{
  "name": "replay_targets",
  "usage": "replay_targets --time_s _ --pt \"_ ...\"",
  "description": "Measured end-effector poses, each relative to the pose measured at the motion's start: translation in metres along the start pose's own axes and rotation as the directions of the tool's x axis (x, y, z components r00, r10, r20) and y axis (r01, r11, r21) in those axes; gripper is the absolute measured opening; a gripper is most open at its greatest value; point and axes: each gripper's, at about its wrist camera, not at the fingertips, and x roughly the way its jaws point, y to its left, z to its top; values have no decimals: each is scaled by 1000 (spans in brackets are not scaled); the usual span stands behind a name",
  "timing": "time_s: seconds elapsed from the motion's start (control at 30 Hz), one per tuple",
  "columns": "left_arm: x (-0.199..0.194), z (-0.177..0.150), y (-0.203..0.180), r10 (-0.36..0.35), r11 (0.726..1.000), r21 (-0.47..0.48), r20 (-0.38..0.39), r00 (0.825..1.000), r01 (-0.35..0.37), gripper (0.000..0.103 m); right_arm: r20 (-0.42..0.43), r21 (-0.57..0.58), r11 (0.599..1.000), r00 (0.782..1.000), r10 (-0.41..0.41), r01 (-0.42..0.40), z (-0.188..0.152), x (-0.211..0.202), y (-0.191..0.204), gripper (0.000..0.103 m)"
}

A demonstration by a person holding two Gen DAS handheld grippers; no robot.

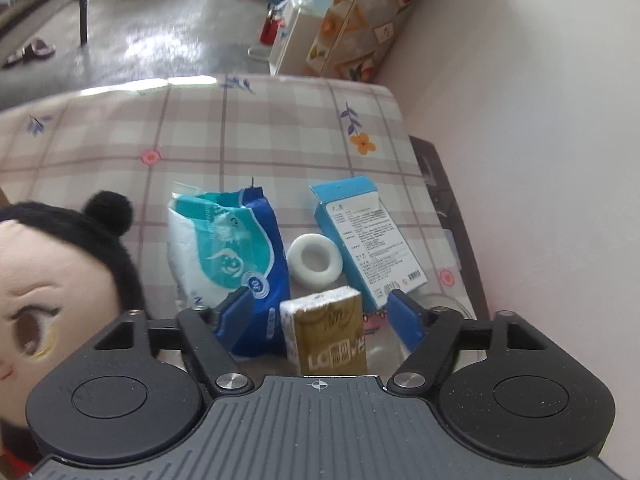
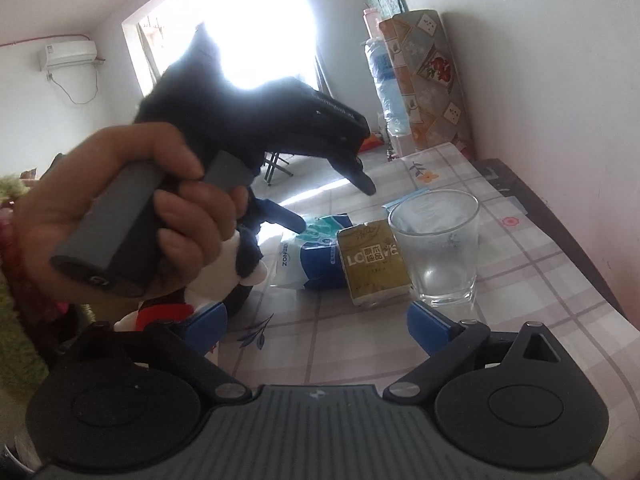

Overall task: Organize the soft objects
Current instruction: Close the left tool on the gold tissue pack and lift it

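Observation:
A gold pocket tissue pack (image 1: 326, 334) lies on the checked tablecloth (image 1: 280, 128), between the fingers of my left gripper (image 1: 320, 314). The blue pads stand clear of it on both sides, so the gripper is open. A blue-and-white tissue bag (image 1: 230, 248) leans just left of the pack. A plush doll (image 1: 44, 276) with black hair fills the left edge. In the right wrist view, a hand holds the left gripper (image 2: 330, 202) above the tissue bag (image 2: 310, 260) and gold pack (image 2: 374, 266). My right gripper (image 2: 320, 324) is open and empty, low over the cloth, its left finger beside the doll (image 2: 224, 280).
A white ring (image 1: 316, 256) and a light blue carton (image 1: 362, 236) sit behind the pack. A clear drinking glass (image 2: 436, 248) stands right of the gold pack. A dark table edge (image 1: 452, 232) and the wall lie to the right.

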Motion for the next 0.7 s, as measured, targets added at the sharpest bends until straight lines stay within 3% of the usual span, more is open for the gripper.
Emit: replay_targets --time_s 0.1,0.3,0.47,0.6,0.7 --pt "18 6 2 -11 1000 -16 -33 999 11 58 -2 8 1000 1000 -2 2 2 6 -5 97" --pt "39 10 6 -30 1000 -4 -75 997 30 49 -25 38 999 1000 -13 14 2 15 -16 89" --pt "51 14 8 -42 999 4 -82 996 43 36 -33 60 998 999 -23 25 -2 18 -22 87" --pt "45 7 7 -28 998 54 -86 996 33 26 -35 71 997 999 -29 32 -2 18 -24 87" --pt "36 -3 3 0 992 127 -89 996 12 25 -36 74 997 999 -29 32 -2 17 -24 87"
